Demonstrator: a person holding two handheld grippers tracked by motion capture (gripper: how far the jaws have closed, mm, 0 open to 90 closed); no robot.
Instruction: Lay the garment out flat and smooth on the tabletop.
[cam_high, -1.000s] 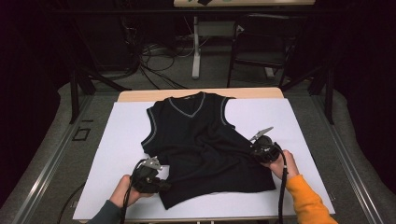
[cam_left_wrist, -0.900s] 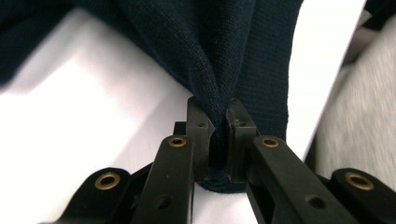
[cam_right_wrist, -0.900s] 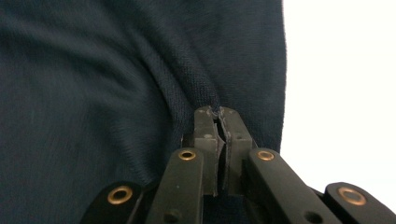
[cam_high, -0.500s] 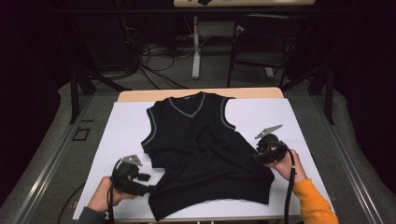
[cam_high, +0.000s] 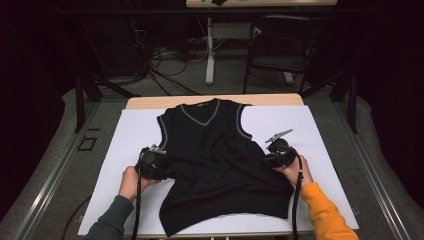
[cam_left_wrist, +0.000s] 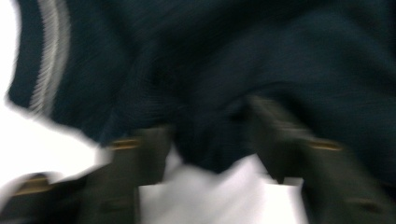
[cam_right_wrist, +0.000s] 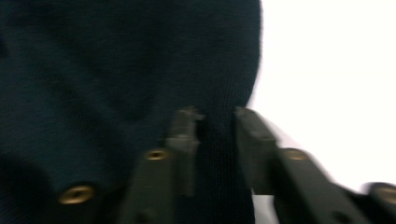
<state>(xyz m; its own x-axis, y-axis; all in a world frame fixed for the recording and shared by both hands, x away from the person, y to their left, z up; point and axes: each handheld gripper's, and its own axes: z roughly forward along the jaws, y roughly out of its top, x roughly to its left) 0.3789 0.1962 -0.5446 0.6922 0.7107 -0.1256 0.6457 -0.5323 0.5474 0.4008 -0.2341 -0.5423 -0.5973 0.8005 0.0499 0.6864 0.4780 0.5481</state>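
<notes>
Both hands are back in on the vest (cam_high: 220, 165), which lies flat on the white sheet (cam_high: 125, 135) covering the desk (cam_high: 150, 101), neck away from the person and hem near the front edge. A second ago the claws were pinched tight low on the garment; half a second ago they had swung outward with jaws apart, the left one clear off the cloth on the bare sheet. Now the left claw (cam_high: 167, 172) has come across to the vest's left side below the armhole, and the right claw (cam_high: 266, 159) sits at the right side edge. Both sets of jaws have just been closing. In the left gripper view the left claw's jaws are still some way apart with a fold of dark knit bunched between them; it's blurred, and no firm pinch shows yet. In the right gripper view the jaws stand narrowly apart, straddling the side edge of the cloth. This looks like a regrip higher up both sides, probably to fold or lift the vest next.
</notes>
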